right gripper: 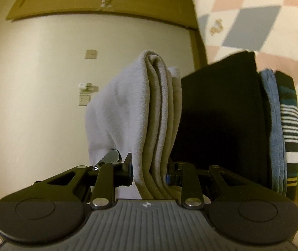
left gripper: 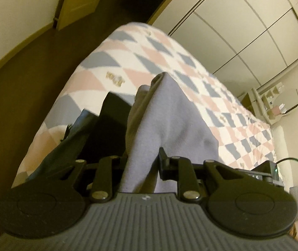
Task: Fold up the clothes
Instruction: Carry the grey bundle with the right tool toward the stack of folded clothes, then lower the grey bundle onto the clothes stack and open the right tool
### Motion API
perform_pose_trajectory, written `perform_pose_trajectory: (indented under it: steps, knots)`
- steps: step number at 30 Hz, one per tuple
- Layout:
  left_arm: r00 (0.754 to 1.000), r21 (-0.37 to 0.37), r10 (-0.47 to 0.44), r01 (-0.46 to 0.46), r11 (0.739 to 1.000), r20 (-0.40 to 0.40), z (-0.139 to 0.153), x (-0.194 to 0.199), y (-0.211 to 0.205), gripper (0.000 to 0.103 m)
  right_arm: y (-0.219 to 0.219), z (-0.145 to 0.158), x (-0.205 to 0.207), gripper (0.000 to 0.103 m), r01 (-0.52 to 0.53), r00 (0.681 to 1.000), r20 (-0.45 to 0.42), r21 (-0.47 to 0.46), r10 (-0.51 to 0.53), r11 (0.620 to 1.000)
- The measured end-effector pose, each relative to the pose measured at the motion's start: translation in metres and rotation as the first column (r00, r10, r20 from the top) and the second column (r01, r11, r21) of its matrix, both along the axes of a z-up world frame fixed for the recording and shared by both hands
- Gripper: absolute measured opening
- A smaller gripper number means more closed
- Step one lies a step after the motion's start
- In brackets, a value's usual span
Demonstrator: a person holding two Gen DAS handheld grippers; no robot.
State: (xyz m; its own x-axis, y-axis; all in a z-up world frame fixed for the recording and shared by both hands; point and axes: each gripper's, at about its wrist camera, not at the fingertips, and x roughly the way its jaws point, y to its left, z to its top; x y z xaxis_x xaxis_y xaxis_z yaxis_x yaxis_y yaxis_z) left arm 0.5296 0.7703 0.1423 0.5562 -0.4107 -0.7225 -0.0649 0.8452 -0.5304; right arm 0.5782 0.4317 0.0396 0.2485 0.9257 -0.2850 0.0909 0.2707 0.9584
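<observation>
**Folded grey garment held in both grippers beside a pile**

Left wrist view: the left gripper (left gripper: 142, 165) has its jaws drawn in on the grey garment (left gripper: 169, 121), which runs forward between them as a thick folded slab with a rounded far corner. It sits over the quilt (left gripper: 128, 62), a checked cover in pink, blue and white. Left of it lies dark clothing (left gripper: 105, 133). Part of the other gripper (left gripper: 264, 171) shows at the right edge.

Right wrist view: the right gripper (right gripper: 149, 169) is also closed on the garment (right gripper: 128, 108), pinching several stacked layers whose edges show as parallel ridges. Beside it, apparently touching, stands a pile (right gripper: 243, 125): a black piece, a blue one, a striped one. The quilt (right gripper: 253, 21) fills the upper right.

Handling, as a judgement: the cloth looks soft, light and limp, a fleecy knit that grips well but sags and lets layers slide apart. Hold it across all layers at the folded edge, one gripper at each end, so the bundle keeps its shape. Whether it is being set onto the pile or lifted away cannot be told.
</observation>
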Motion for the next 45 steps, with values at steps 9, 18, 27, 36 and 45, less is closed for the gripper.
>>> perform_pose_trajectory:
  steps: [9, 18, 27, 36, 45]
  knots:
    - [0.996, 0.105, 0.028, -0.019, 0.994, -0.084, -0.049, 0.019, 0.008, 0.036, 0.009, -0.025, 0.018, 0.047, -0.008, 0.999, -0.045, -0.205, -0.002, 0.979]
    - [0.999, 0.278, 0.025, -0.033, 0.96, 0.034, -0.013, 0.015, -0.004, 0.019, -0.001, 0.006, 0.002, 0.061, 0.096, 0.984, 0.179, -0.442, -0.017, 0.892]
    - [0.99, 0.352, -0.022, -0.029, 0.935, 0.14, 0.006, 0.035, -0.028, 0.008, 0.05, 0.062, -0.004, 0.051, 0.201, 0.826, 0.534, -0.576, 0.179, 0.792]
    - [0.983, 0.217, 0.008, -0.049, 0.975, 0.183, -0.067, 0.051, 0.0, 0.02, 0.087, 0.01, 0.008, 0.043, 0.162, 0.811, 0.499, -0.693, 0.305, 0.702]
    - [0.973, 0.233, 0.056, -0.109, 0.966, 0.223, -0.031, 0.018, 0.006, 0.012, 0.08, 0.012, 0.007, 0.046, 0.133, 0.807, 0.501, -0.669, 0.312, 0.731]
